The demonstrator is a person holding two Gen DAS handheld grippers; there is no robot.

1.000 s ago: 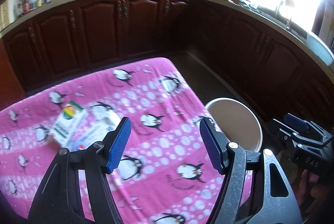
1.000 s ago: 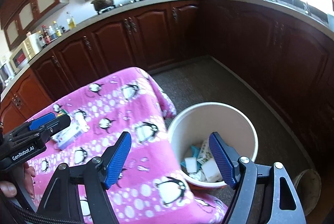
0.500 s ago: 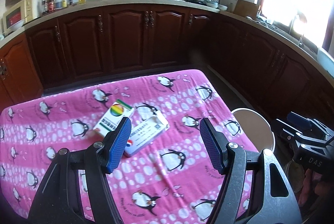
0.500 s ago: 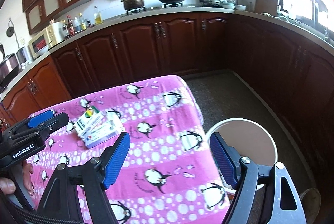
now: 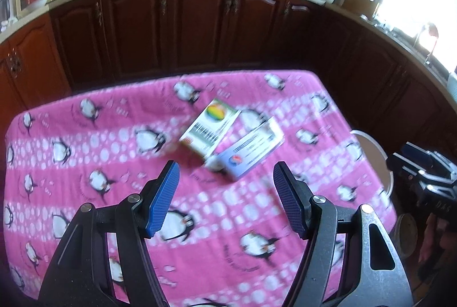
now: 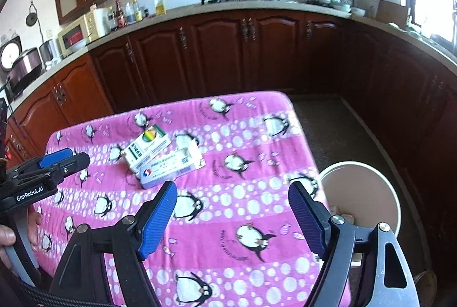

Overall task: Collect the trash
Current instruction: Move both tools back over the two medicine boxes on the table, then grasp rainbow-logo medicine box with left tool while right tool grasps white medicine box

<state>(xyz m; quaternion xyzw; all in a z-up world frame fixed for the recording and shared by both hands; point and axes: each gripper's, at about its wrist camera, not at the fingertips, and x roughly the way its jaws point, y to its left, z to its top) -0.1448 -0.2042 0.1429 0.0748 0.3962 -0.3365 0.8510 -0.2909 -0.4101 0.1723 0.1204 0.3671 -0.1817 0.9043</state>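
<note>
Both sets of fingers released and empty; we should straddle the near box (image 5: 251,151) across its narrow width, clear of the far box (image 5: 210,131), then carry to the bin (image 6: 361,192).

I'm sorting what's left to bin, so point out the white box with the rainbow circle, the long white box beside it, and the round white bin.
White rainbow-circle box (image 6: 147,148), right wrist view, top face.
Long white box (image 6: 168,168), right wrist view, top face.
Round white bin (image 6: 368,194), right wrist view, inner wall.
</note>
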